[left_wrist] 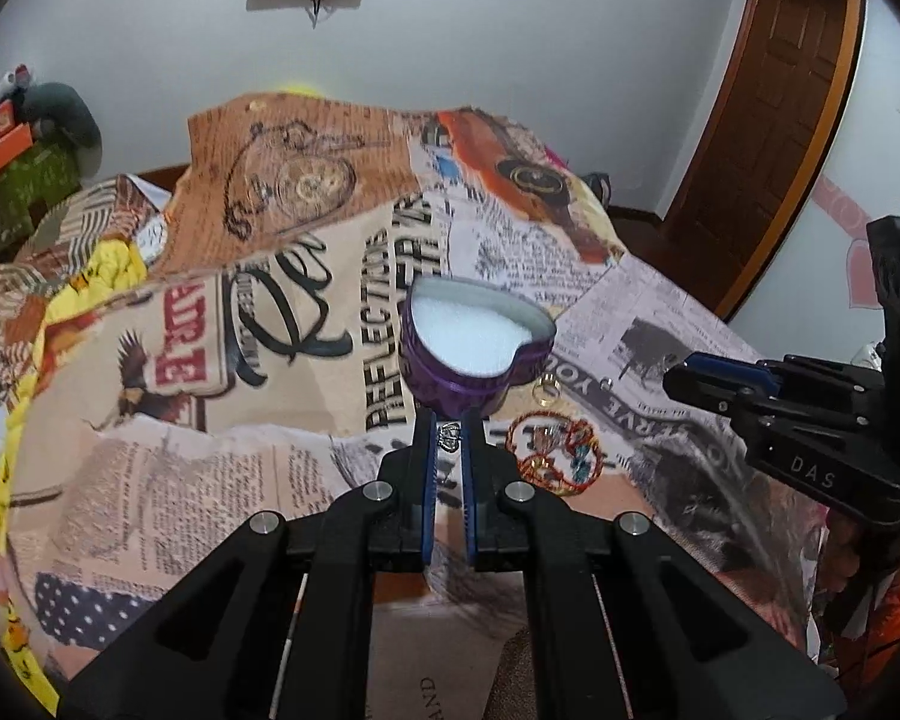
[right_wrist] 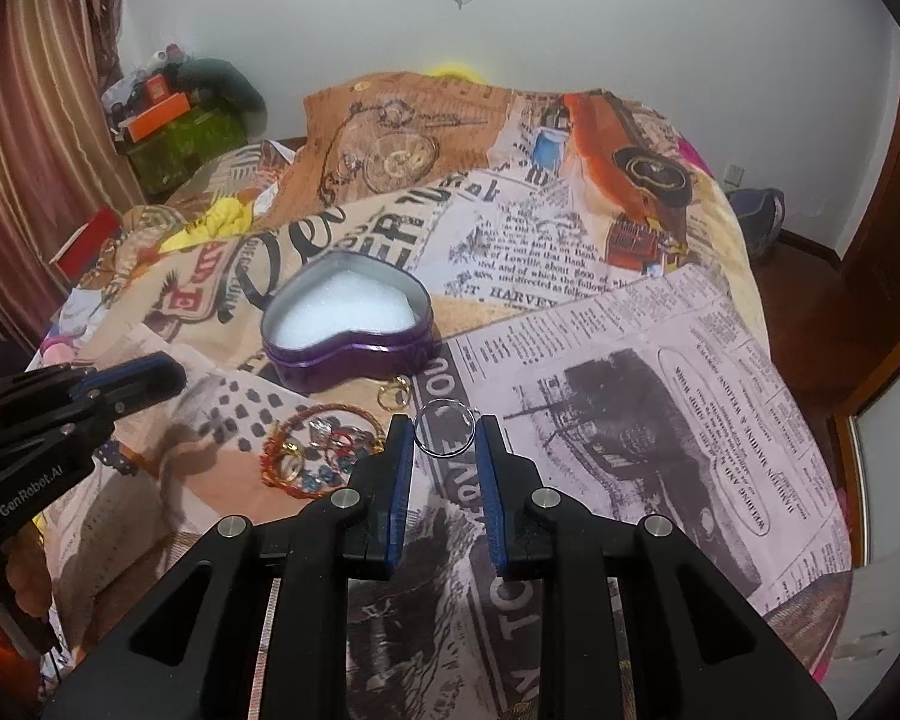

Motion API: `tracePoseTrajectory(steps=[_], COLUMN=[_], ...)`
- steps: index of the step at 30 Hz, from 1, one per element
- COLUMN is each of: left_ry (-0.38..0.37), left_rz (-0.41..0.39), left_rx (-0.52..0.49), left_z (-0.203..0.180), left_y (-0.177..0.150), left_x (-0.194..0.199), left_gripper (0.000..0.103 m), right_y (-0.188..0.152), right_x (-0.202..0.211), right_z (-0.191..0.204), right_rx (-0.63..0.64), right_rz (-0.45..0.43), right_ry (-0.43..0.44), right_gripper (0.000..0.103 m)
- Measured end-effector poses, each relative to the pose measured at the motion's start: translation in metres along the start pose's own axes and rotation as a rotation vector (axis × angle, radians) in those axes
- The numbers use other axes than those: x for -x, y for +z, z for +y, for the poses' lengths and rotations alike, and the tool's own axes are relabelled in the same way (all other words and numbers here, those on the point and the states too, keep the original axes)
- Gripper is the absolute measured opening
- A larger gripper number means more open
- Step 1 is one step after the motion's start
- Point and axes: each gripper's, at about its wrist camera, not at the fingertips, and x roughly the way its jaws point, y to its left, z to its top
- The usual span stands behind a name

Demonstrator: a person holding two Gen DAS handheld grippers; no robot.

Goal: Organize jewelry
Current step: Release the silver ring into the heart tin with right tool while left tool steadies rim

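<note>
A small silver charm (left_wrist: 449,437) is pinched between the nearly closed left gripper (left_wrist: 448,429), just before the purple heart-shaped tin (left_wrist: 474,354); a thin silver ring (right_wrist: 444,427) is clamped in the right gripper (right_wrist: 445,429) above the newspaper-print bedspread (right_wrist: 660,360), beside the bracelet pile (right_wrist: 321,447)

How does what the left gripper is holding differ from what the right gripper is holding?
The left gripper pinches a small ornate silver charm; the right gripper holds a plain thin silver ring. The charm is tiny, with the jaws nearly together; the ring is wider and keeps its jaws apart. Both are silver, gripped at the fingertips, short of the heart tin.
</note>
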Motion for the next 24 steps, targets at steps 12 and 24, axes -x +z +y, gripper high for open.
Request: tracePoseTrajectory(steps=[12,24], left_ry=[0.029,0.013], left_rz=[-0.12,-0.138], left_rx=[-0.038,-0.021], left_z=[-0.003,0.0], left_y=[0.034,0.059], left_x=[0.017,-0.008], left_gripper=[0.006,0.006], right_y=[0.028,0.043], right_x=[0.012,-0.012], right_z=[0.01,0.011], right_rx=[0.013,0.03], right_rz=[-0.108,-0.112], right_ry=[0.002,0.012], right_gripper=[0.019,0.019])
